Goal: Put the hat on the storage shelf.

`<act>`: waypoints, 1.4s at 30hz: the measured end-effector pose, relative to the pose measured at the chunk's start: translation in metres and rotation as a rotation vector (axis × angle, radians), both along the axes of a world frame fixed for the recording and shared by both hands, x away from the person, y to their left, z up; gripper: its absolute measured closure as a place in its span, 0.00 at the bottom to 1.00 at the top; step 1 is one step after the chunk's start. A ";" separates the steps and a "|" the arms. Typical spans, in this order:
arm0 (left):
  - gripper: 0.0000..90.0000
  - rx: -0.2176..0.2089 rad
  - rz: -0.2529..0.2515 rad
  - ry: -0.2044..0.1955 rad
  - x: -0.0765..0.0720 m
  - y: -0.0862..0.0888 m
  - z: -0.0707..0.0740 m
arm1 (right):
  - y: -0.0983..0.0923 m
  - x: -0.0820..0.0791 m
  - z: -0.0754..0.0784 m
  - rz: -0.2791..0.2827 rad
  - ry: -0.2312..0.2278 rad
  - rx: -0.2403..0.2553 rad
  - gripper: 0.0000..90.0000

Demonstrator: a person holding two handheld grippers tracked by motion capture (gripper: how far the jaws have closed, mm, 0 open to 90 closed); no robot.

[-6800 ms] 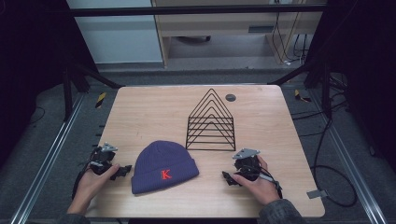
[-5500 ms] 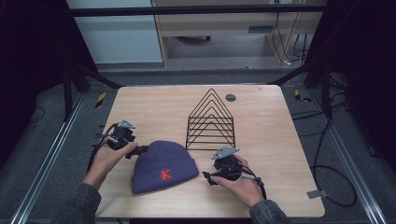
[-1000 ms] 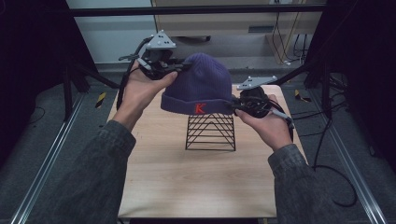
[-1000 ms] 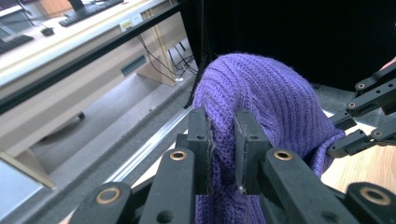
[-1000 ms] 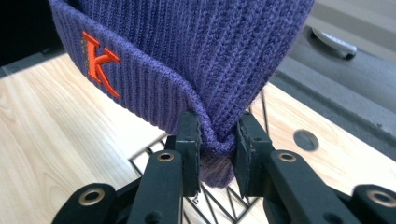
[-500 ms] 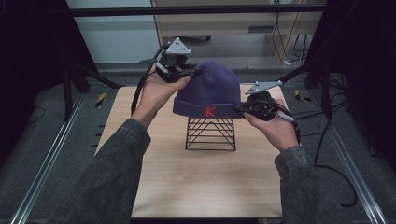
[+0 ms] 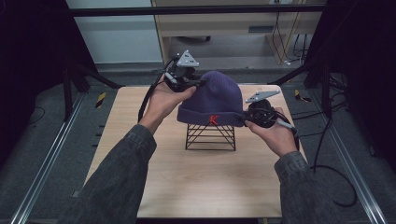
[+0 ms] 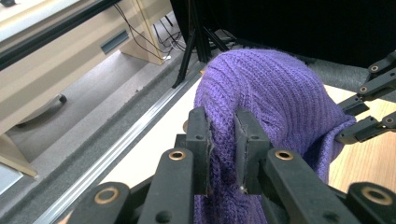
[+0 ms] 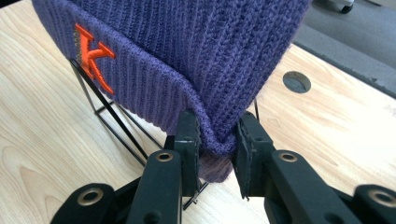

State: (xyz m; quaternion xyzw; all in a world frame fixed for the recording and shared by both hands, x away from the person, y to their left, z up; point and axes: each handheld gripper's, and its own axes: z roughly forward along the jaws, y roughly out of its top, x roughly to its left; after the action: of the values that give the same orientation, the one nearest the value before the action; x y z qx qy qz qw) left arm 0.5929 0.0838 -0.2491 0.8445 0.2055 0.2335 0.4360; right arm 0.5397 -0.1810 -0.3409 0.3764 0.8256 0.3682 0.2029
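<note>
Beanie [image 7: 211, 100] first: in the high view the purple knit hat hangs over the black wire rack [image 7: 210, 136] at the middle of the bench [image 7: 154, 177], its folded cuff with the orange K just above the rack's peak. The left hand-held gripper [image 7: 190, 83] pinches the crown side, the right hand-held gripper [image 7: 246, 116] the cuff's edge. To do this step well, I judge the opening should be kept spread and centred over the peak before it is lowered.

In the left gripper view the hand-held gripper [image 8: 223, 140] is clamped on a fold of the beanie [image 8: 275, 93]; that grip looks firm enough to steer by.

In the right gripper view the hand-held gripper [image 9: 215, 140] is closed on the cuff's corner of the beanie [image 9: 187, 42], with the rack [image 9: 112, 116] right beneath. The cuff could snag a wire, so bring both sides down evenly.
</note>
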 end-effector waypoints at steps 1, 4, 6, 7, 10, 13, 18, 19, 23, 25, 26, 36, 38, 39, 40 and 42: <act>0.86 0.005 -0.001 0.001 0.000 -0.001 -0.002 | 0.000 0.000 -0.002 0.000 0.003 -0.001 0.81; 0.86 0.010 -0.007 0.008 -0.001 -0.001 -0.009 | -0.001 0.000 -0.009 -0.002 0.012 -0.002 0.81; 0.86 0.011 -0.015 0.008 -0.003 -0.001 -0.013 | -0.001 -0.001 -0.015 -0.003 0.016 -0.002 0.80; 0.86 0.012 -0.018 0.011 -0.004 -0.001 -0.015 | -0.001 -0.001 -0.017 -0.004 0.020 -0.004 0.80; 0.86 0.024 -0.021 0.012 -0.007 -0.001 -0.021 | -0.001 -0.003 -0.024 -0.007 0.023 -0.003 0.80; 0.86 0.028 -0.023 0.011 -0.011 0.001 -0.026 | -0.001 -0.005 -0.029 -0.009 0.029 -0.002 0.79; 0.86 0.030 -0.032 0.021 -0.015 0.003 -0.034 | 0.000 -0.006 -0.039 0.000 0.034 -0.009 0.78; 0.86 0.030 -0.033 0.022 -0.015 0.003 -0.036 | 0.001 -0.005 -0.040 -0.001 0.038 -0.006 0.78; 0.87 0.038 -0.037 0.025 -0.017 0.005 -0.043 | 0.002 -0.004 -0.046 -0.003 0.048 -0.014 0.78; 0.87 0.037 -0.038 0.023 -0.019 0.006 -0.047 | 0.002 -0.004 -0.049 0.003 0.047 -0.023 0.78; 0.87 0.041 -0.038 0.023 -0.020 0.007 -0.048 | 0.002 -0.004 -0.050 0.003 0.047 -0.022 0.78; 0.87 0.046 -0.038 0.042 -0.022 0.014 -0.069 | 0.005 -0.005 -0.067 0.003 0.060 -0.027 0.77; 0.87 0.046 -0.040 0.048 -0.022 0.015 -0.073 | 0.006 -0.004 -0.071 0.003 0.066 -0.027 0.77; 0.87 0.047 -0.039 0.050 -0.022 0.016 -0.075 | 0.005 -0.004 -0.073 0.002 0.071 -0.026 0.77; 0.87 0.045 -0.039 0.050 -0.022 0.017 -0.077 | 0.005 -0.004 -0.074 0.003 0.070 -0.026 0.77; 0.87 0.050 -0.040 0.056 -0.022 0.017 -0.079 | 0.006 -0.004 -0.077 0.004 0.076 -0.025 0.77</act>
State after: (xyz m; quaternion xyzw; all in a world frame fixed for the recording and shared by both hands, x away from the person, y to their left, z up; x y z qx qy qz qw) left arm 0.5706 0.1011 -0.3284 0.8654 0.1945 0.2061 0.4133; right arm 0.5361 -0.1755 -0.4184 0.3859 0.8381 0.3435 0.1753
